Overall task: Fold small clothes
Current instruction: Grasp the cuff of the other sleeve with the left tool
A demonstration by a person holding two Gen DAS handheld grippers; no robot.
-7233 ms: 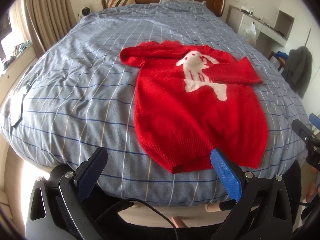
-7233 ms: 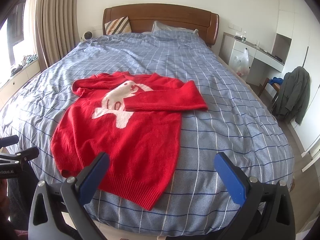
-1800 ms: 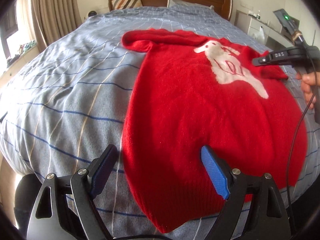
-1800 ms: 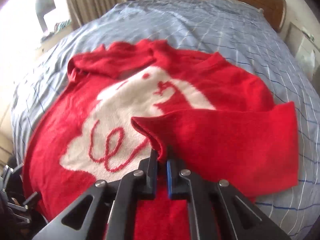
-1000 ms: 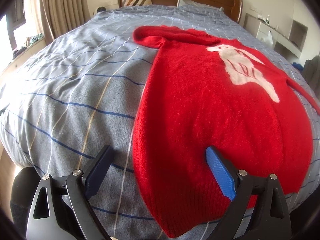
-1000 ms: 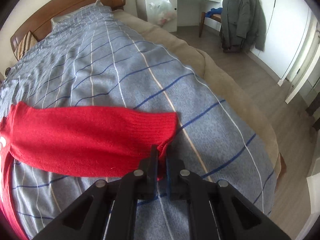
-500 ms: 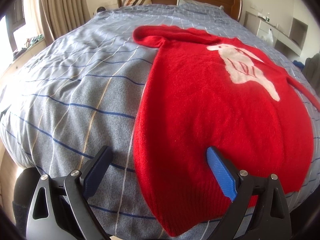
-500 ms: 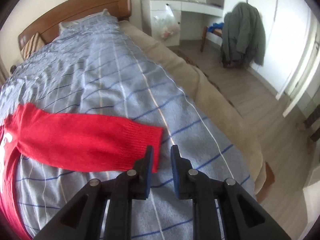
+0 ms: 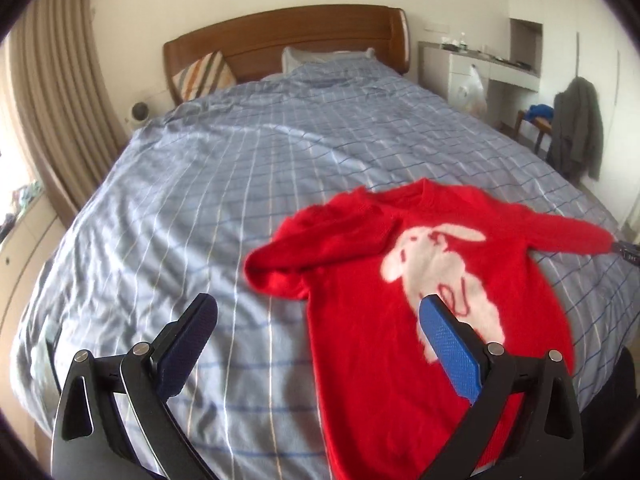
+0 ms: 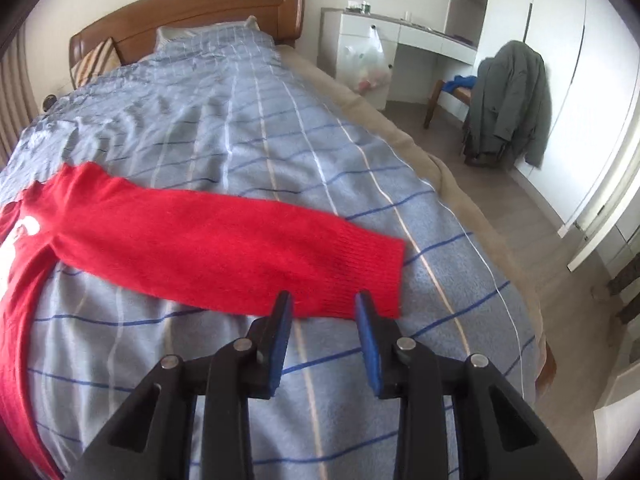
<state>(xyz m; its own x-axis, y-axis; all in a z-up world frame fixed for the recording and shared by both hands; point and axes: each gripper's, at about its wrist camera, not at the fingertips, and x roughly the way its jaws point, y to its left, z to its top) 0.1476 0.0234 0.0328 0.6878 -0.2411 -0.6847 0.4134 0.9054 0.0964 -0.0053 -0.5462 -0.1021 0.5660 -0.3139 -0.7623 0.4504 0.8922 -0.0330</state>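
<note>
A red sweater (image 9: 432, 280) with a white animal print lies face up on the blue checked bed (image 9: 240, 184). Its right sleeve (image 10: 224, 248) is stretched flat out to the side. Its left sleeve (image 9: 312, 240) is bunched and folded at the shoulder. My left gripper (image 9: 316, 312) is open and empty, raised above the bed near the sweater's left side. My right gripper (image 10: 322, 300) is open and empty, just in front of the right cuff (image 10: 360, 276); its tip shows at the sleeve end in the left wrist view (image 9: 626, 249).
A wooden headboard (image 9: 280, 44) and pillows stand at the far end. The bed's right edge (image 10: 460, 184) drops to the floor. A chair with a grey coat (image 10: 508, 100) and a white desk (image 10: 384, 36) stand to the right. Curtains (image 9: 56, 112) hang on the left.
My right gripper has opened wider and let go of the cuff, leaving the sleeve laid out flat. My left gripper has lifted and pulled back from the hem, now seeing the whole sweater.
</note>
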